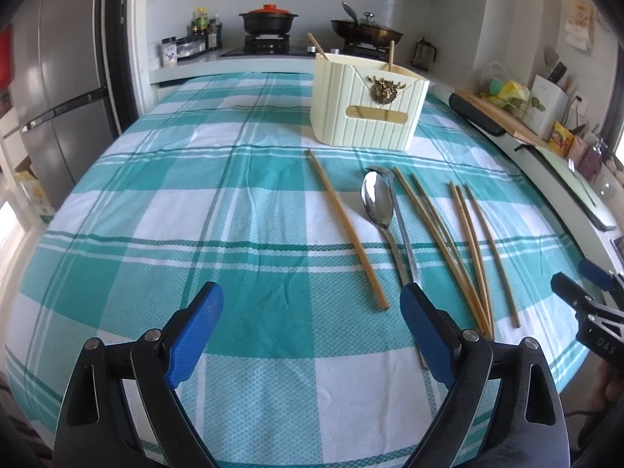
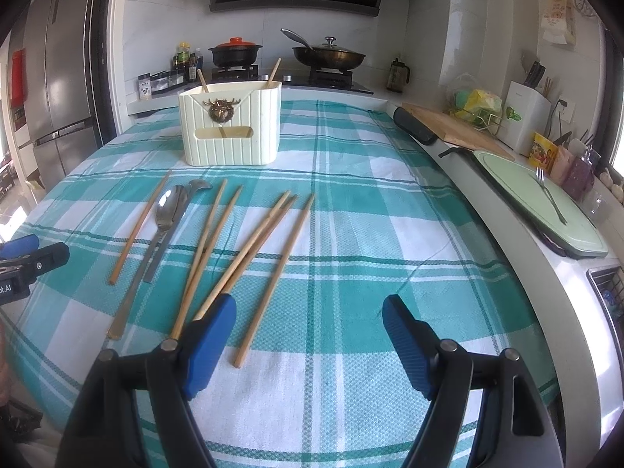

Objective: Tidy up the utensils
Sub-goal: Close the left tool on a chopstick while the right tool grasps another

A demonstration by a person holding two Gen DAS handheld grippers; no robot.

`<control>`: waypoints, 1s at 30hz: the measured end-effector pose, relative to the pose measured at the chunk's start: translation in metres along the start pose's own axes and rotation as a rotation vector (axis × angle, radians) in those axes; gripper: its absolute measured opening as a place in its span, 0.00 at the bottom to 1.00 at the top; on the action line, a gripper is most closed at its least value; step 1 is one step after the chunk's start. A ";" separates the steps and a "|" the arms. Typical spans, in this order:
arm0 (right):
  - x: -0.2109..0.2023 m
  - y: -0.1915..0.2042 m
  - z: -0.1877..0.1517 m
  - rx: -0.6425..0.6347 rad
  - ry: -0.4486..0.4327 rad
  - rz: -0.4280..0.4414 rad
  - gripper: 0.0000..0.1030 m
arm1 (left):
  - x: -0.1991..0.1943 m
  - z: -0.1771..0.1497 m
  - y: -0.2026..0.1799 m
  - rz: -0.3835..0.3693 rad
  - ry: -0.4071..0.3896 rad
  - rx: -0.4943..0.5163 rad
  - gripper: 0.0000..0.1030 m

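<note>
A cream utensil holder point(image 1: 366, 109) point(image 2: 230, 124) stands on the checked tablecloth with two chopsticks sticking out of it. In front of it lie several bamboo chopsticks point(image 1: 440, 241) point(image 2: 249, 249), one single chopstick point(image 1: 347, 230) point(image 2: 140, 226) apart to the left, and two steel spoons point(image 1: 376, 204) point(image 2: 169, 210). My left gripper point(image 1: 312, 308) is open and empty above the cloth, its right finger over the spoon handles. My right gripper point(image 2: 310, 319) is open and empty, its left finger over the chopstick ends.
A counter on the right holds a cutting board point(image 2: 452, 124), a green board point(image 2: 546, 206) with a fork point(image 2: 550, 195), a knife block point(image 2: 524, 117) and jars. A stove with a pot point(image 2: 236, 54) and a pan point(image 2: 329, 56) is behind. A fridge point(image 1: 58, 93) stands at the left.
</note>
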State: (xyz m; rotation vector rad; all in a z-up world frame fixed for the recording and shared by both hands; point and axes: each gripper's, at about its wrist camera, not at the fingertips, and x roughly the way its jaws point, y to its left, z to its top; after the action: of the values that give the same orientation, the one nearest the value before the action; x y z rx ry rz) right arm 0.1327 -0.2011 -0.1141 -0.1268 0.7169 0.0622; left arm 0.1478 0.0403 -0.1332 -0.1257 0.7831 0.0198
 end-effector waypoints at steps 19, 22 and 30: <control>0.010 -0.009 -0.004 0.057 0.049 0.004 0.77 | 0.046 0.030 -0.005 -0.009 0.045 0.008 0.90; 0.011 -0.009 -0.005 0.060 0.054 0.008 0.77 | 0.063 0.038 -0.008 0.021 0.063 0.017 0.90; 0.012 -0.014 0.003 0.063 0.064 0.024 0.77 | 0.087 0.040 -0.014 0.084 0.091 0.071 0.83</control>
State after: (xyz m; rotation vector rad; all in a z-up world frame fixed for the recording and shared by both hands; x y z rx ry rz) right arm 0.1449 -0.2143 -0.1188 -0.0601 0.7836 0.0586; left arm 0.2384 0.0287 -0.1648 -0.0265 0.8784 0.0661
